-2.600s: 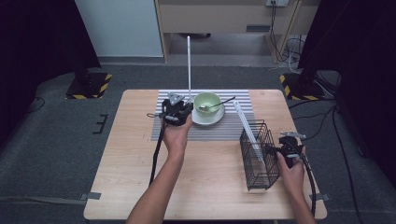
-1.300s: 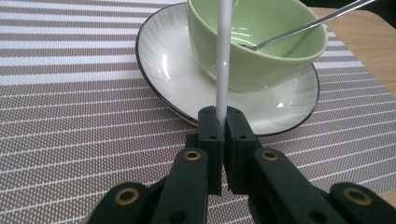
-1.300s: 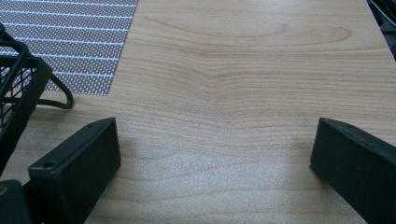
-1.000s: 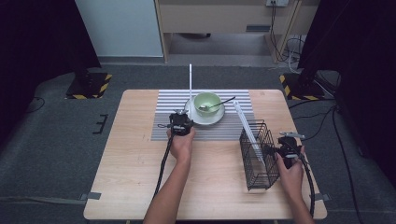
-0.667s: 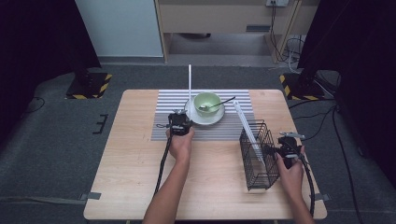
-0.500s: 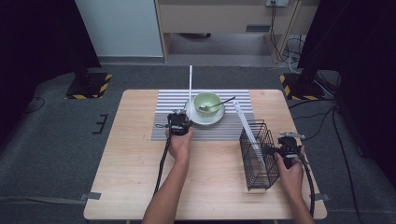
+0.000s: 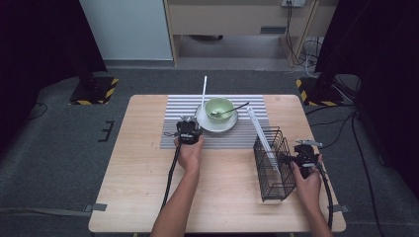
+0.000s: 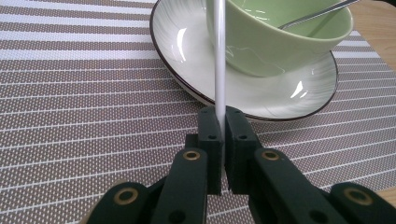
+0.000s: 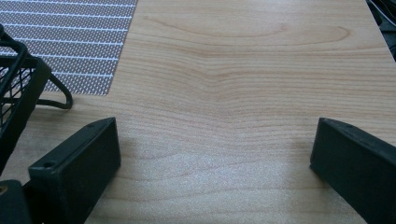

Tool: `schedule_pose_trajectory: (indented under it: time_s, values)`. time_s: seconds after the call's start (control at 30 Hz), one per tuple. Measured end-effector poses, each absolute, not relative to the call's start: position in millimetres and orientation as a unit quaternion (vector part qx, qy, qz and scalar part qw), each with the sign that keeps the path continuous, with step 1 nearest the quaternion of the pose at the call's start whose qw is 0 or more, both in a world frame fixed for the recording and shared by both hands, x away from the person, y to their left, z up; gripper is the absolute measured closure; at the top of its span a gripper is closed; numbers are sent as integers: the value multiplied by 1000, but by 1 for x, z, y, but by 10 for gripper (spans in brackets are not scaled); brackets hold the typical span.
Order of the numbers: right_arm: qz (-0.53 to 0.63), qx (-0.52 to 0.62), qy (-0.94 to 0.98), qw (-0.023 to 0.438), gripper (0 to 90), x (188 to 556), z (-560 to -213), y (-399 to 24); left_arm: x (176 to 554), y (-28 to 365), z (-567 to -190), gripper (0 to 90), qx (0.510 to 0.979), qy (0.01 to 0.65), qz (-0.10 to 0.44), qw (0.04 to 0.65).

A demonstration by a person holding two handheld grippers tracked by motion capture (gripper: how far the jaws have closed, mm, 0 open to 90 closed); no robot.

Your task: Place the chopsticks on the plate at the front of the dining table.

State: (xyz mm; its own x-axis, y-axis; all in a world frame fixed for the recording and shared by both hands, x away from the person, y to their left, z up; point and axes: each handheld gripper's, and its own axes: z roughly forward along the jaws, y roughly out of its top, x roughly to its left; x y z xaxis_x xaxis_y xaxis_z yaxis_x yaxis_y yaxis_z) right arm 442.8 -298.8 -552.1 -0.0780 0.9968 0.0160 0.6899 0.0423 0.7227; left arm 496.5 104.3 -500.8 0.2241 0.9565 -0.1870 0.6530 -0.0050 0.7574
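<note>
Left gripper view has the thin white stick (image 8: 220,56) pinched between the two black jaws of the left gripper (image 8: 223,122), which are pressed together on its lower end. From there the stick rises past the rim of the green bowl (image 8: 280,42) and crosses in front of it. That bowl sits on a white saucer (image 8: 187,60) with a dark edge, and a metal spoon (image 8: 313,14) leans in the bowl. The saucer rests on the striped placemat (image 8: 70,93).

From the high view, the left gripper (image 7: 188,129) sits over the near left part of the placemat (image 7: 173,138), which lies against the far edge of the table (image 7: 138,187), about midway along it. The stick (image 7: 203,91) points away from the person, reaching past the table's far edge just left of the bowl (image 7: 220,106).

Toward the right edge of the table stands a black wire basket (image 7: 274,165), with a second white stick (image 7: 261,138) leaning out of it toward the placemat. The right gripper (image 7: 302,155) is just beside the basket's right side. Its own view shows the jaws wide apart over bare wood, nothing between them, with the basket (image 9: 18,84) at the left.
</note>
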Motion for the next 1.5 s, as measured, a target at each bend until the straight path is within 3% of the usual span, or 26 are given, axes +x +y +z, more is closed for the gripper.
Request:
schedule_pose_trajectory:
  time_s: [1.5]
  values:
    - [294, 627, 673, 261, 18, 443, -552, -299, 495, 112, -511, 861, 672, 606, 198, 377]
